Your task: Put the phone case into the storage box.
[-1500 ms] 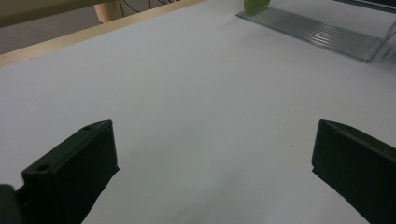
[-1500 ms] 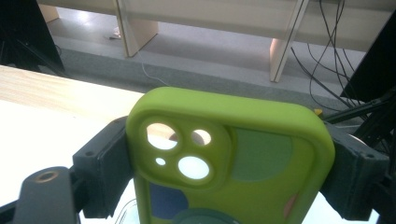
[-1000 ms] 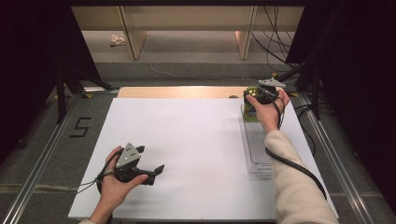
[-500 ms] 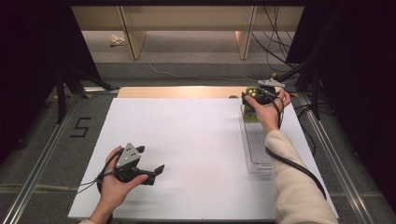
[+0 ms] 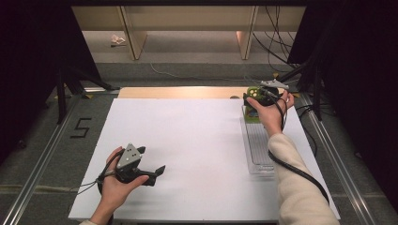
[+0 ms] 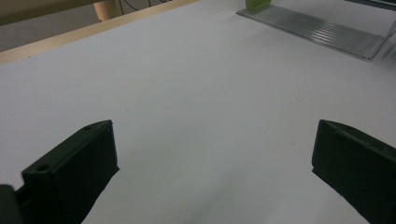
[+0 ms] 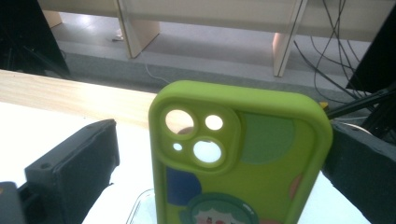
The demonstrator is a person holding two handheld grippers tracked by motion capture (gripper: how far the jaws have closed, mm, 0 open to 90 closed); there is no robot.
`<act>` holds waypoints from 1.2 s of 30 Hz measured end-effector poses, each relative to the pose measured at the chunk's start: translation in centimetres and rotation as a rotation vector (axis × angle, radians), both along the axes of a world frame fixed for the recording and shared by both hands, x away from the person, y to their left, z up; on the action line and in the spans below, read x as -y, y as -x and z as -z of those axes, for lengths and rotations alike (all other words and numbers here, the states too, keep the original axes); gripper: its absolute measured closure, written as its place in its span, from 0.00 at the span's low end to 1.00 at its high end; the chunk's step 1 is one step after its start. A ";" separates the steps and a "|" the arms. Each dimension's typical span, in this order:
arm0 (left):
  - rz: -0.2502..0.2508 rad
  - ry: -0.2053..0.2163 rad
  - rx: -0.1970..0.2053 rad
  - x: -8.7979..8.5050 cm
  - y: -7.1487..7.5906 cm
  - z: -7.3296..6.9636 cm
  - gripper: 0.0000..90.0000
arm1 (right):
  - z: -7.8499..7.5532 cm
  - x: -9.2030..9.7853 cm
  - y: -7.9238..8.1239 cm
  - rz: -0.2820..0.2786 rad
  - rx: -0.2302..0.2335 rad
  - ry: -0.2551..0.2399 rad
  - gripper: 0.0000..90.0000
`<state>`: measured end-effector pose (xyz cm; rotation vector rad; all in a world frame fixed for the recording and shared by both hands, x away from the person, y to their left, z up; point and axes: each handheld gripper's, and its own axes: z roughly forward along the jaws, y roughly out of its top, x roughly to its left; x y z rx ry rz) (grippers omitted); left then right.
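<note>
Standing upright at the far end of a clear ribbed tray [image 5: 257, 140], a lime-green phone case [image 7: 238, 158] leans up between the jaws of the right gripper [image 5: 256, 96]. From the right gripper view the case shows its camera cut-outs near the top and coloured shapes and a cartoon badge lower down. The jaws have just been opening: the left one stands well off the case's edge with white table showing in the gap, while the right one sits just beside the other edge — I cannot tell whether it touches, but the pads are not clamping the case. So the right gripper has let go, with the case between its jaws.

The tray lies lengthwise along the right side of the white tabletop [image 5: 187, 140], its far end near the pale wooden strip [image 5: 178, 92] at the table's back edge. The person's right hand [image 5: 270, 112], in a cream sleeve [image 5: 300, 197], reaches forward over the tray, and a black cable [image 5: 291, 168] loops down along the sleeve.

Near the front left corner of the table the left gripper [image 5: 157, 173] rests low over the white surface in the left hand [image 5: 115, 187], well apart from the tray. Its jaws are spread wide with nothing between them — bare tabletop shows in the gap, and the tray lies far off at the top of the left gripper view.
</note>
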<state>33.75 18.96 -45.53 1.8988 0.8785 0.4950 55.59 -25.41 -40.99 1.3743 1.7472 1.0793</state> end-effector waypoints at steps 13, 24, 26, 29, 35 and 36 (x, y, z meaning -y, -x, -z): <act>-0.003 0.004 0.000 0.0 0.0 0.0 0.00 | -0.4 0.5 1.6 0.003 0.003 0.011 0.00; -0.006 0.006 0.002 -0.1 0.0 -0.1 0.00 | -0.5 0.8 3.4 -0.010 0.008 0.021 0.00; -0.007 0.005 0.002 -0.1 0.0 -0.1 0.00 | -0.4 0.8 3.8 -0.017 0.010 0.015 0.00; -0.011 0.005 0.002 -0.1 0.0 -0.1 0.00 | -0.4 0.9 4.4 -0.021 0.016 0.017 0.00; -0.010 0.004 0.001 -0.1 0.0 -0.1 0.00 | -0.5 1.2 5.4 -0.033 0.025 0.016 0.00; -0.010 0.004 0.001 -0.1 0.0 -0.1 0.00 | -0.6 1.2 5.5 -0.039 0.023 0.018 0.00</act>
